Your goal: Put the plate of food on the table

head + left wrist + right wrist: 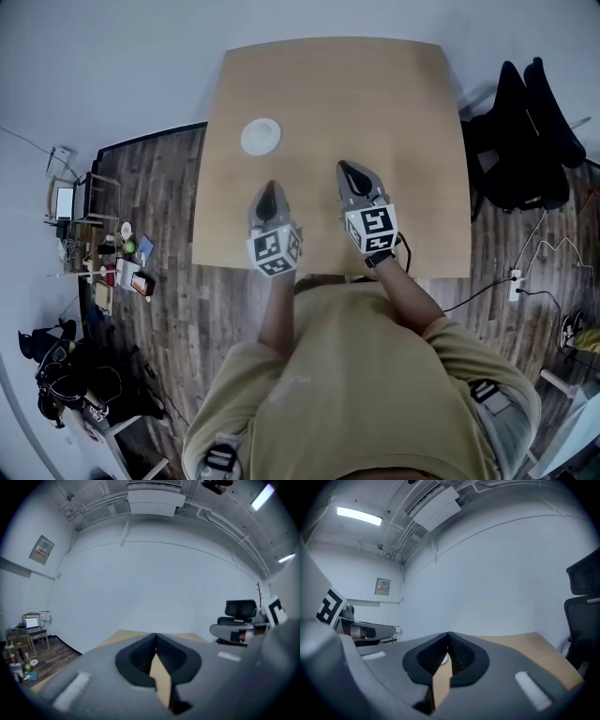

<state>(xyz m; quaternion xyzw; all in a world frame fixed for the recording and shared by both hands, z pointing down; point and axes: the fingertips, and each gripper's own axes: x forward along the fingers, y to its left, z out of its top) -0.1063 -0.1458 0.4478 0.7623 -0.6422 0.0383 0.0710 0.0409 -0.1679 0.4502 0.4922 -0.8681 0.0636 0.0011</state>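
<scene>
A small white plate [261, 136] lies on the light wooden table [403, 103], towards its left side; I see no food on it from here. My left gripper [270, 186] hovers over the table just near of the plate, shut and holding nothing. To its right, my right gripper [342, 167] is also shut and empty. In the left gripper view the jaws [155, 635] meet at their tips with only tabletop beyond. The right gripper view shows the same closed tips [448, 633], with a sliver of white, perhaps the plate [444, 658], seen through the gap below them.
A black office chair [525, 131] stands right of the table, with a power strip and cables [517, 281] on the wooden floor near it. A small stand with a laptop and clutter [98, 248] sits at the left by the wall. The person stands at the table's near edge.
</scene>
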